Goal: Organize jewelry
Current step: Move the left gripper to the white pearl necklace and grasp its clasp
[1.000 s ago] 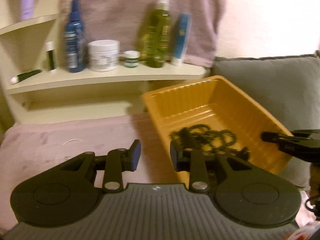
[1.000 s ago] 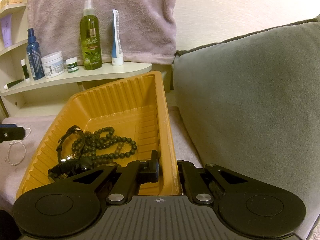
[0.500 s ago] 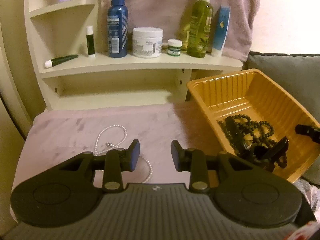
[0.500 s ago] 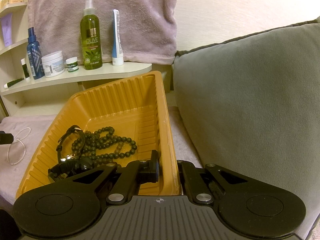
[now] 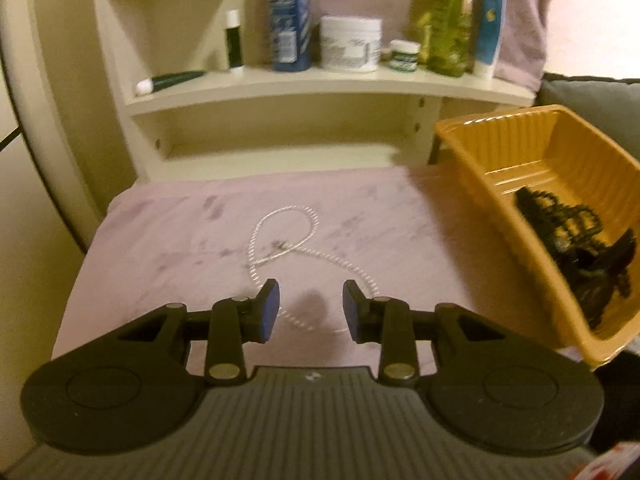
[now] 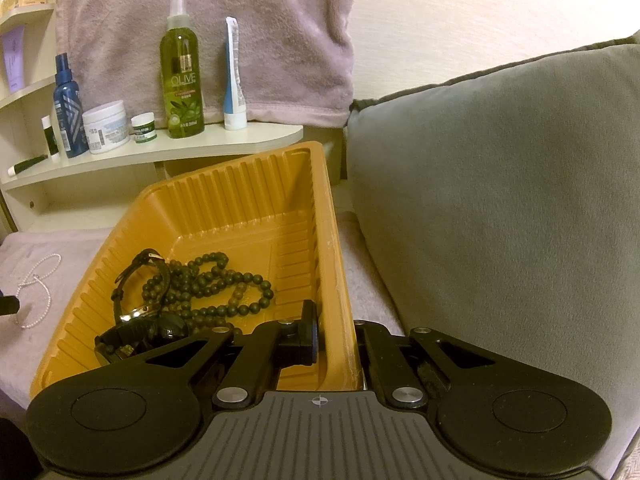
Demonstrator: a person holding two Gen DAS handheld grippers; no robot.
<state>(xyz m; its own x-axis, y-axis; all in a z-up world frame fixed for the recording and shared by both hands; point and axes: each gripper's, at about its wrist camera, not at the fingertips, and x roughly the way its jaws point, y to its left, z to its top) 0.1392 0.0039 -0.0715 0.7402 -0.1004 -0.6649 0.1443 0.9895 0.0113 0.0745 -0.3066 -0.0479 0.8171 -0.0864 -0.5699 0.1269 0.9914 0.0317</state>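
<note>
A white pearl necklace (image 5: 280, 248) lies looped on the pink cloth (image 5: 168, 240), and shows at the left edge of the right wrist view (image 6: 38, 280). My left gripper (image 5: 311, 312) is open and empty, hovering over the necklace's near end. An orange tray (image 6: 240, 200) holds a dark bead necklace (image 6: 216, 292) and a black watch (image 6: 140, 328). It shows at the right of the left wrist view (image 5: 500, 152). My right gripper (image 6: 338, 340) is shut on the tray's near right wall, one finger inside and one outside.
A cream shelf (image 5: 320, 84) behind the cloth carries a blue spray bottle (image 5: 290, 20), a white jar (image 5: 350, 42), a green olive bottle (image 6: 182, 76) and a tube (image 6: 234, 76). A grey cushion (image 6: 500, 200) stands right of the tray. A pink towel (image 6: 200, 20) hangs behind.
My left gripper has swung left from the tray to above the pearl necklace and opened wider. My right gripper has kept its grip on the tray wall.
</note>
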